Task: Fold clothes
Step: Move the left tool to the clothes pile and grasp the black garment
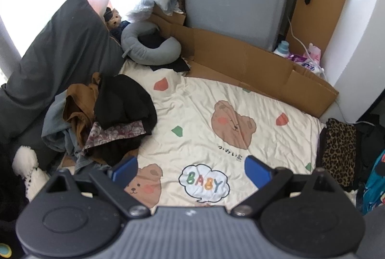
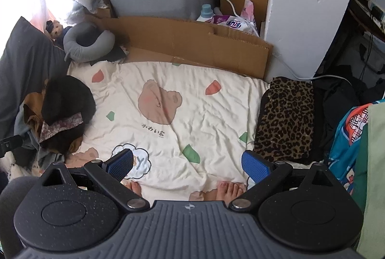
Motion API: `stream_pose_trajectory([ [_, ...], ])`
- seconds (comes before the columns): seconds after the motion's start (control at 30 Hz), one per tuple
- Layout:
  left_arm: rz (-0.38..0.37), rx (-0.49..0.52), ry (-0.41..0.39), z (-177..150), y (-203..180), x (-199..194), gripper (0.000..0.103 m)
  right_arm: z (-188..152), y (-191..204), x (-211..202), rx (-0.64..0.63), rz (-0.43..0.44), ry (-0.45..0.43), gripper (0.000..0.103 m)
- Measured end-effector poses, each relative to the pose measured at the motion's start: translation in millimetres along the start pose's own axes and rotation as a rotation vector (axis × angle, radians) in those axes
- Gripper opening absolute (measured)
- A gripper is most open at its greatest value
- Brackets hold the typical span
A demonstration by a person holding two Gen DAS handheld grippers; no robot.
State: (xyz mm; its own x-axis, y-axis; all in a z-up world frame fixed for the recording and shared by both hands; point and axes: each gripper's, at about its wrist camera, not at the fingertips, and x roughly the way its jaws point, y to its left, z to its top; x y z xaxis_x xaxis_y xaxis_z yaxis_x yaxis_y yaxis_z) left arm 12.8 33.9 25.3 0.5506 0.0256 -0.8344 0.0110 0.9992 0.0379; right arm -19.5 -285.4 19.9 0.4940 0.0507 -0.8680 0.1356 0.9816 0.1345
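Both the left hand-held gripper and right hand-held gripper hover spread wide and empty above the bear-print sheet, beside a heap of unfolded clothes.

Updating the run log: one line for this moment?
left tool open, empty | right tool open, empty | clothes pile unfolded | leopard garment folded

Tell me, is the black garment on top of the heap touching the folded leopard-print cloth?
Apart. The right wrist view shows the black garment at the left and the leopard-print cloth at the right, with bare cream bear-print sheet between them.
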Motion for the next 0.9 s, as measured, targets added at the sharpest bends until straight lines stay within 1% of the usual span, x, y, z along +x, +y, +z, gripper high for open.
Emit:
stream_pose_trajectory([
  [0.23, 0.0, -0.023, 0.004, 7, 23, 14, 0.097, 11, 4, 7, 0.005, -0.007, -0.021, 0.1],
  [0.4, -0.004, -0.01, -0.022, 14, 38, 22, 0.097, 19, 6, 14, 0.016, -0.007, -0.042, 0.1],
  [0.63, -0.01, -0.056, -0.025, 23, 63, 39, 0.097, 35, 18, 28, 0.016, 0.009, -0.057, 0.1],
  [0.83, 0.0, -0.08, -0.037, 29, 80, 49, 0.097, 51, 24, 43, 0.054, 0.056, -0.051, 0.1],
  [0.9, 0.002, -0.085, -0.036, 31, 83, 52, 0.097, 57, 28, 48, 0.045, 0.056, -0.056, 0.1],
])
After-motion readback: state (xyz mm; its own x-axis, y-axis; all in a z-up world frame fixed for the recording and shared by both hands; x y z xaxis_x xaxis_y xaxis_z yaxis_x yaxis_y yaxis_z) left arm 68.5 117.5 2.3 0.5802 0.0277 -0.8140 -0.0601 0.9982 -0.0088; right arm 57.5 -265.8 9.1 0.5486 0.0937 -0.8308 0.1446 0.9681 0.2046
